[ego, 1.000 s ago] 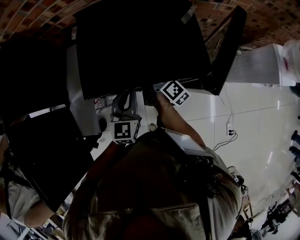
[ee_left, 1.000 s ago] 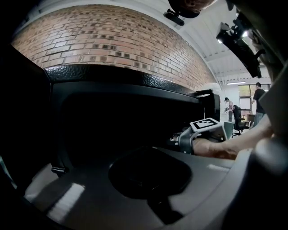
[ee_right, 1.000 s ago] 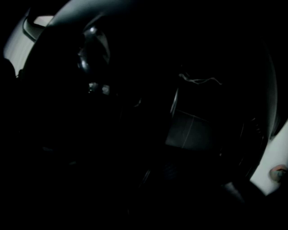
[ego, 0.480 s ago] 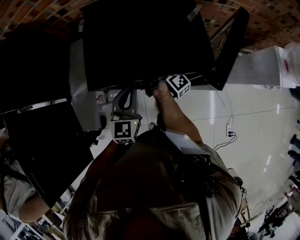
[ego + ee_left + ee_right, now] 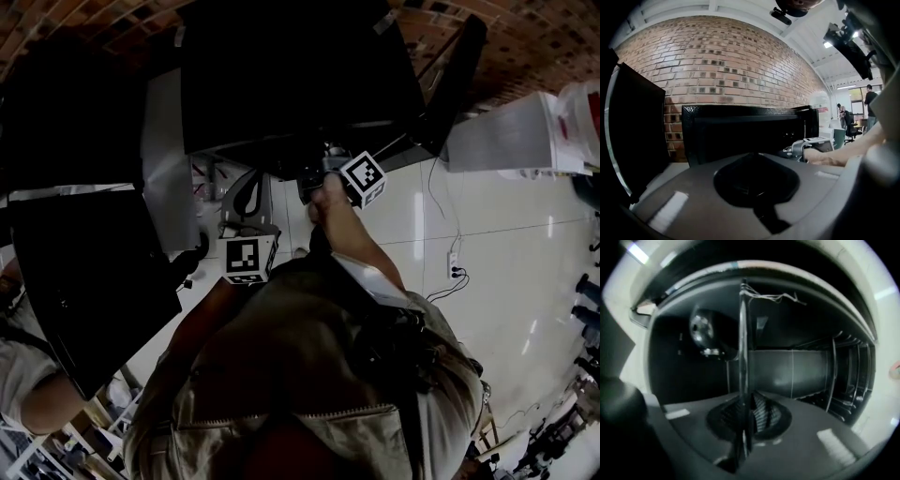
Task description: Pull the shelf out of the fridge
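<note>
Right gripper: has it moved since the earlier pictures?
Yes. Against the fridge door, the right gripper has come slightly toward the person; its fingers have just closed on the shelf.

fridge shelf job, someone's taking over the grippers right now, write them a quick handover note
Right gripper: reaching into the fridge; its jaws have just been closing and now clamp the edge of the shelf.
Left gripper: jaws together, empty, held outside facing the fridge.
Shelf: inside the fridge, seen edge-on in the right gripper view.
Done: door open, shelf gripped.
Left: pull the shelf out along its rails; the left gripper could probably steady it once it comes clear.
</note>
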